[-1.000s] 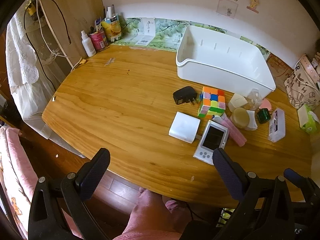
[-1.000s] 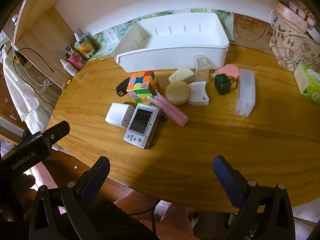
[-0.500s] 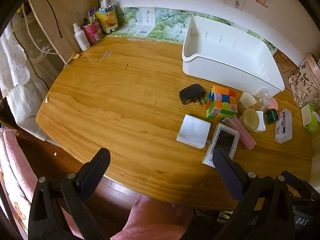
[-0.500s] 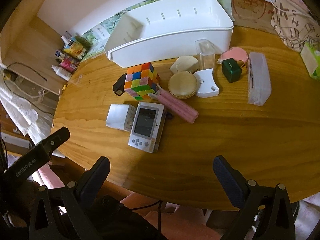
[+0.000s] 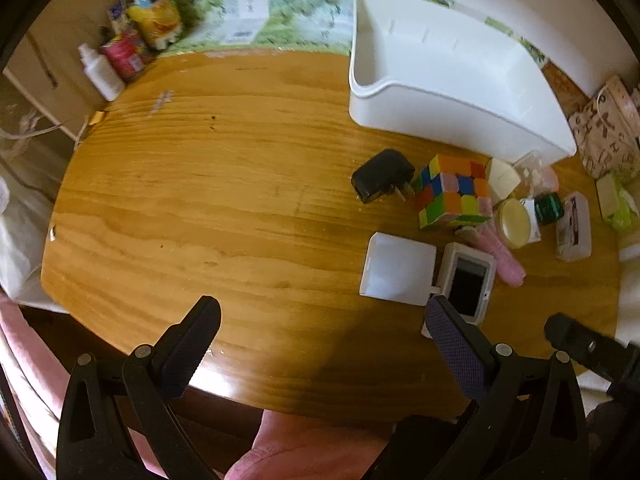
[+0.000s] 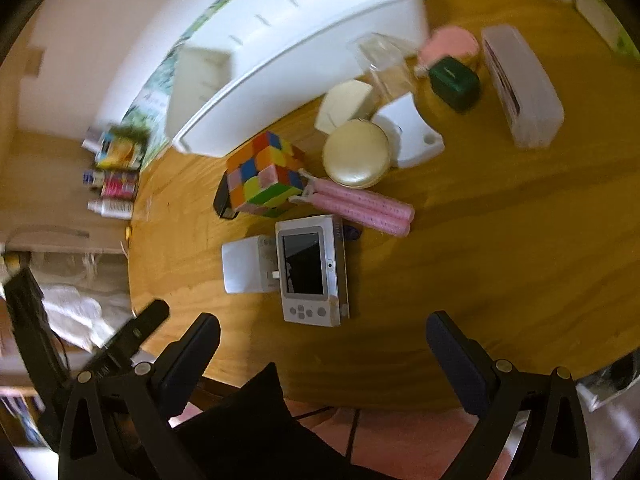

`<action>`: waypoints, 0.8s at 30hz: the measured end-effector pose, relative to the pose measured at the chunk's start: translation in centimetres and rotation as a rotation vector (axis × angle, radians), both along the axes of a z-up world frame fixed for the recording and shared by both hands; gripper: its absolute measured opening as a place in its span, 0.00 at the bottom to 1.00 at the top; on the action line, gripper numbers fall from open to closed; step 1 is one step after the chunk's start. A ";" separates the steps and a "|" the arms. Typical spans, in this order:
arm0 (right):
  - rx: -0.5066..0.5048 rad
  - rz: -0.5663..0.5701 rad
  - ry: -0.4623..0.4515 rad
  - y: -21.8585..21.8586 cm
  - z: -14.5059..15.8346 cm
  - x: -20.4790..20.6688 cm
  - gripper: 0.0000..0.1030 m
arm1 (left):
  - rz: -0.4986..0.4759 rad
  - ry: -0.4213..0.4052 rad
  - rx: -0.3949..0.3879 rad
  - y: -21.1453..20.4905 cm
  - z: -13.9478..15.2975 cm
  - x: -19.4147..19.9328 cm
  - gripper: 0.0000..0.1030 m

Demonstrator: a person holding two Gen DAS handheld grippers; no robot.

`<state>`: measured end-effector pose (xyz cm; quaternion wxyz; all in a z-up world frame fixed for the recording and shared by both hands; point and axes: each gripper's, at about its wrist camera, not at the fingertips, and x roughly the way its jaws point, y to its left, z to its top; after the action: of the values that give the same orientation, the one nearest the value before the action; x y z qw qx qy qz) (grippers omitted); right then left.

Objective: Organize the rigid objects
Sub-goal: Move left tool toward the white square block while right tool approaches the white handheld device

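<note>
Black and wide apart, the fingers of my left gripper (image 5: pixel 320 324) hang over the near edge of the wooden surface (image 5: pixel 208 200), holding nothing and touching nothing. My right gripper (image 6: pixel 322 342) is spread just as wide, also empty, with the handheld game console (image 6: pixel 312 270) lying between and just beyond its fingers.

At the far side sits a white plastic bin (image 5: pixel 448 92), long and open-topped. As far as its inside shows, there is nothing in it.

All the objects lie on the surface in front of the bin. A scrambled colour cube (image 6: pixel 264 180) stands nearest the bin's front wall, with a black plug adapter (image 5: pixel 382 176) just beside it on the left. A flat white box (image 5: pixel 396 268) lies against the left side of the silver-grey console, whose dark screen faces up. A pink ribbed tube (image 6: pixel 360 210) runs from the cube's foot to the right, just behind the console. Behind that is a round cream compact (image 6: pixel 356 154), touching a white curved holder (image 6: pixel 412 132). A cream wedge-shaped box (image 6: pixel 346 106) and a clear plastic cup (image 6: pixel 384 64) stand close to the bin. Further right are a dark green case (image 6: pixel 454 82), a round pink piece (image 6: pixel 450 42) and a translucent oblong box (image 6: pixel 522 84).

Bottles and cartons (image 5: pixel 132 40) crowd the far left corner.
</note>
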<state>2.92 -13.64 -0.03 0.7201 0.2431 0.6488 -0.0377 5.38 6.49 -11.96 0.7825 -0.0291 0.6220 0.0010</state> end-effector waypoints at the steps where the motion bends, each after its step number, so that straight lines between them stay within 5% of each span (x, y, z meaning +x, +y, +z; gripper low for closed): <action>1: 0.008 -0.018 0.014 -0.1 -0.3 0.2 1.00 | -0.010 0.014 -0.002 0.0 -0.3 0.3 0.99; 18: 0.011 -0.167 0.168 0.2 -4.3 3.4 1.00 | -0.243 0.173 -0.052 -3.3 -5.0 3.5 0.99; 24: 0.003 -0.180 0.198 0.2 -5.4 4.6 1.00 | -0.256 0.202 -0.090 -3.8 -6.0 4.7 0.99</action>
<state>7.49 -13.42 -5.42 0.6460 0.2964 0.6922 -0.1248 10.07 2.66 -17.97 0.7077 0.0154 0.6954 -0.1236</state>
